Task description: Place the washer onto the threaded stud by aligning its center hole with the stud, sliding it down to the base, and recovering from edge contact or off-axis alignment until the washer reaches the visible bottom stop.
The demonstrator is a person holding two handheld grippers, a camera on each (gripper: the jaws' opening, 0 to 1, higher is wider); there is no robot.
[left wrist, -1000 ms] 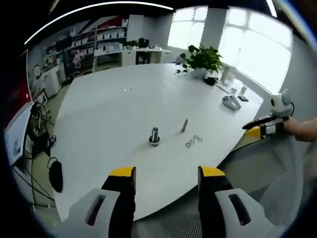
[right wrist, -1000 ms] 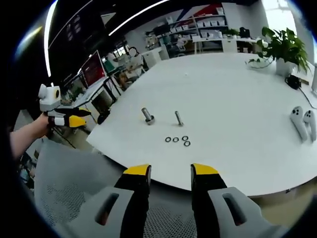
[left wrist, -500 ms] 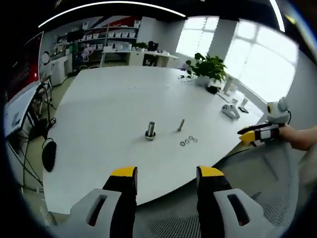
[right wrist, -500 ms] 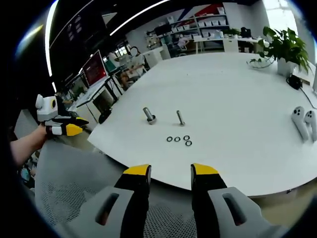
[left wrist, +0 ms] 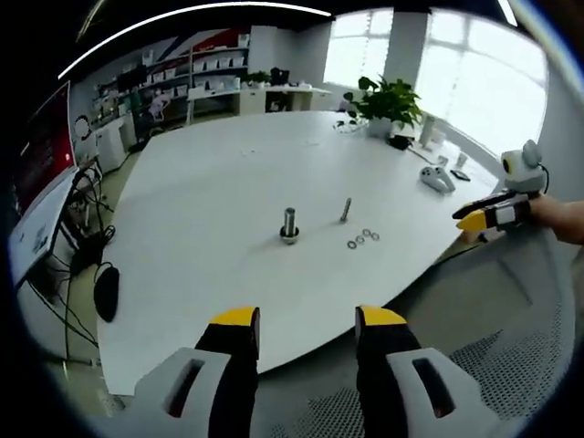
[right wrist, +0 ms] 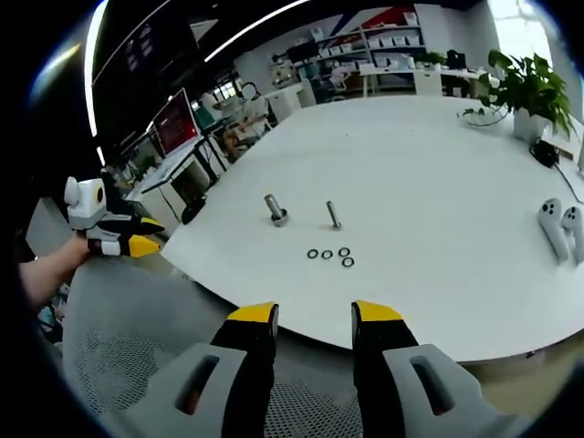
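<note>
— Where are the washers?
— Four lie flat on the white worktop, just beside the thin stud; a thicker bolt stands nearby.
— And the claws?
— Left claw and right claw both hang released, empty, off the worktop's edge.

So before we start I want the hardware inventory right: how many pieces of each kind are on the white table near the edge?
Washers: 4, lying flat in a loose cluster
Thick stud with a wide base: 1
Thin threaded stud: 1
Total: 6
</note>
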